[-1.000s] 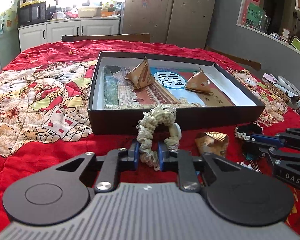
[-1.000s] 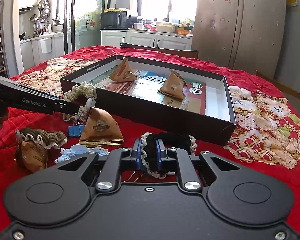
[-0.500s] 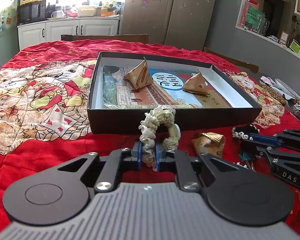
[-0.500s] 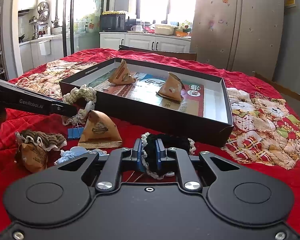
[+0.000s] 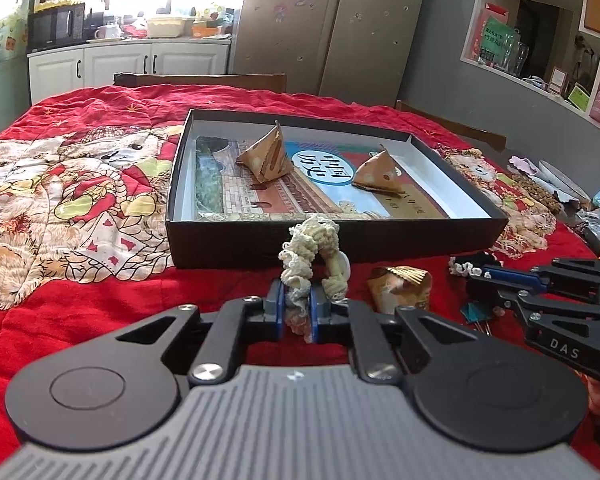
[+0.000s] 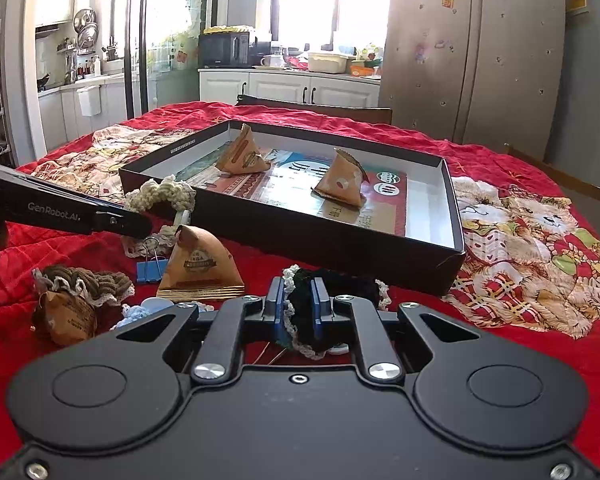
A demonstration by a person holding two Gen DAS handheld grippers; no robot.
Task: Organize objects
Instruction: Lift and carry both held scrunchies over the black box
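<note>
My left gripper (image 5: 296,306) is shut on a cream crocheted scrunchie (image 5: 310,246), whose loop stands up in front of a shallow black box (image 5: 332,240). Two brown pyramid packets (image 5: 266,156) (image 5: 378,170) lie inside the box on a printed sheet. My right gripper (image 6: 298,304) is shut on a black scrunchie with white lace edging (image 6: 340,286), just before the box's near wall (image 6: 340,244). In the right wrist view the left gripper (image 6: 128,224) reaches in from the left, the cream scrunchie (image 6: 160,196) at its tip. The right gripper (image 5: 476,276) shows at the right of the left wrist view.
On the red quilt (image 5: 80,288) lie a third pyramid packet (image 6: 200,268), a blue binder clip (image 6: 150,268), a brown scrunchie (image 6: 86,280), a crumpled brown packet (image 6: 66,320) and a light blue crocheted piece (image 6: 140,312). Chairs (image 5: 200,80) stand behind the table. Clutter (image 5: 560,188) sits at its right edge.
The left gripper's jaws have closed tighter on the cream scrunchie, pinching it thinner. The right gripper's hold on the black scrunchie looks the same. Neither hand has shifted.
</note>
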